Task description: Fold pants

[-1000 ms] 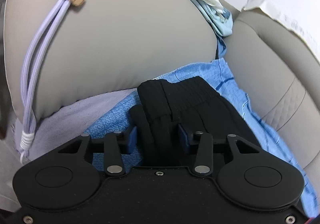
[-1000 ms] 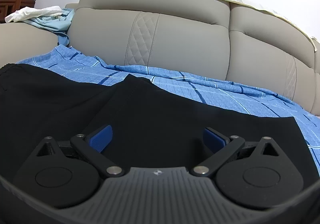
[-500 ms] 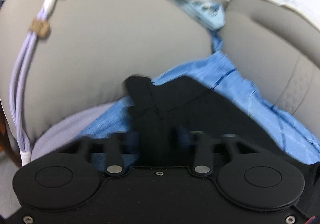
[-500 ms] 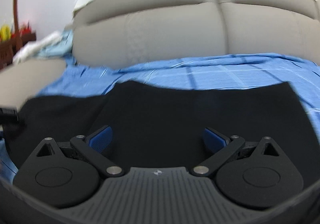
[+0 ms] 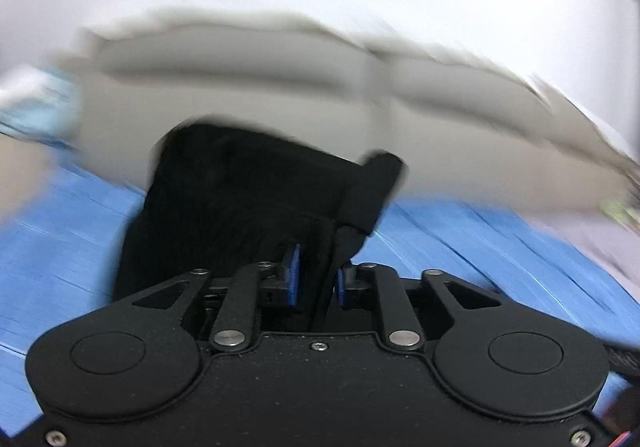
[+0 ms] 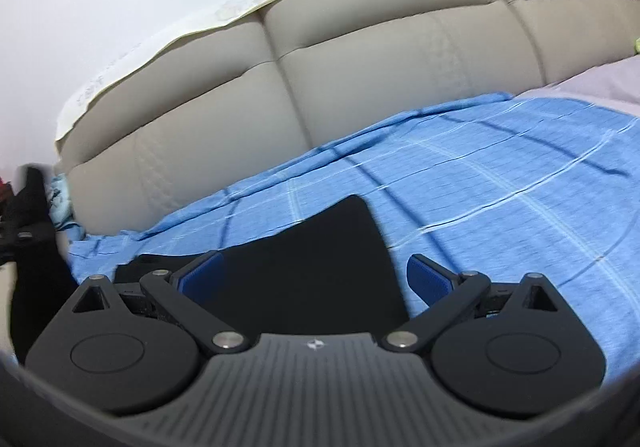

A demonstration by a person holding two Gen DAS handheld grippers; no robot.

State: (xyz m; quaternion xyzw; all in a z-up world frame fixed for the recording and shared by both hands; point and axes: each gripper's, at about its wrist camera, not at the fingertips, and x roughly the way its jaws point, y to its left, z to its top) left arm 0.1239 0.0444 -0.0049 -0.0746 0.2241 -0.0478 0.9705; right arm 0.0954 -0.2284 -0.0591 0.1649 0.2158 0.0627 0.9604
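Observation:
The black pants point(image 5: 240, 199) are bunched and lifted in my left gripper point(image 5: 318, 279), which is shut on their waistband end; the left wrist view is motion-blurred. In the right wrist view a flat end of the black pants point(image 6: 320, 267) lies on the blue striped sheet point(image 6: 500, 199). My right gripper point(image 6: 316, 279) is open, its blue pads point(image 6: 428, 281) spread over that end, holding nothing. The left gripper and hanging black cloth show at the far left edge point(image 6: 28, 231) of the right wrist view.
The beige sofa backrest point(image 6: 360, 59) runs behind the sheet, with a cream cloth point(image 6: 160, 43) along its top. A lilac cover point(image 6: 592, 83) lies at the right end. Light blue clothing point(image 5: 36, 111) sits at the left.
My left gripper has lifted the waistband and swung it from the armrest side toward the sofa back. My right gripper has tilted and moved toward the pants' leg end, still open.

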